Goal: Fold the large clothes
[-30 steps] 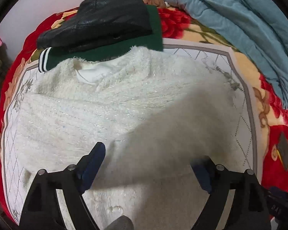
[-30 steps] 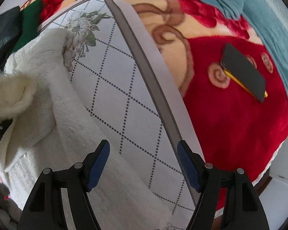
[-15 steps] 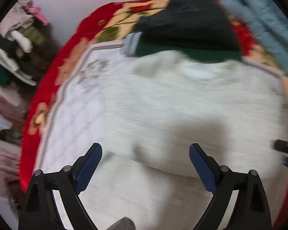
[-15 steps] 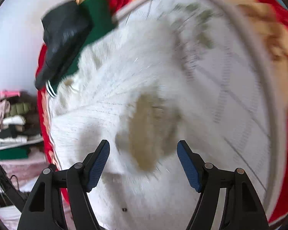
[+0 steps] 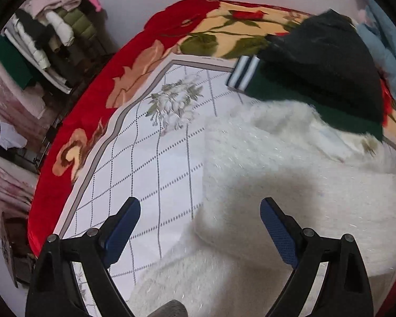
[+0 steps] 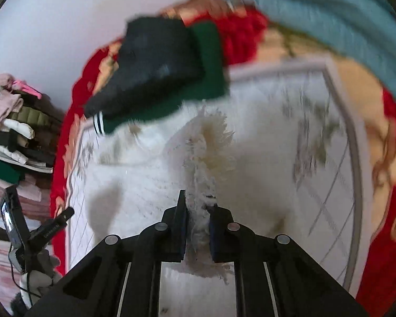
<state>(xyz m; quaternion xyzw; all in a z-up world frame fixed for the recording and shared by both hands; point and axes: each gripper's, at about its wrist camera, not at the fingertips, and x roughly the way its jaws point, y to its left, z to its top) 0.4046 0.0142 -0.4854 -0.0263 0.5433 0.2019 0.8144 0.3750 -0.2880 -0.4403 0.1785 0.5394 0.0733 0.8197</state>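
On the quilted bedspread [image 5: 155,163], right gripper [image 6: 198,211] pinches the fluffy white sweater [image 6: 206,142].

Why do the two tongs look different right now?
The left tongs are spread wide open with nothing between them, while the right tongs are pinched shut on a fringed bit of the fluffy white sweater. The left tongs hover over the sweater's folded edge and the patterned blanket; the right tongs lift their fabric. Both have black arms and blue pads.
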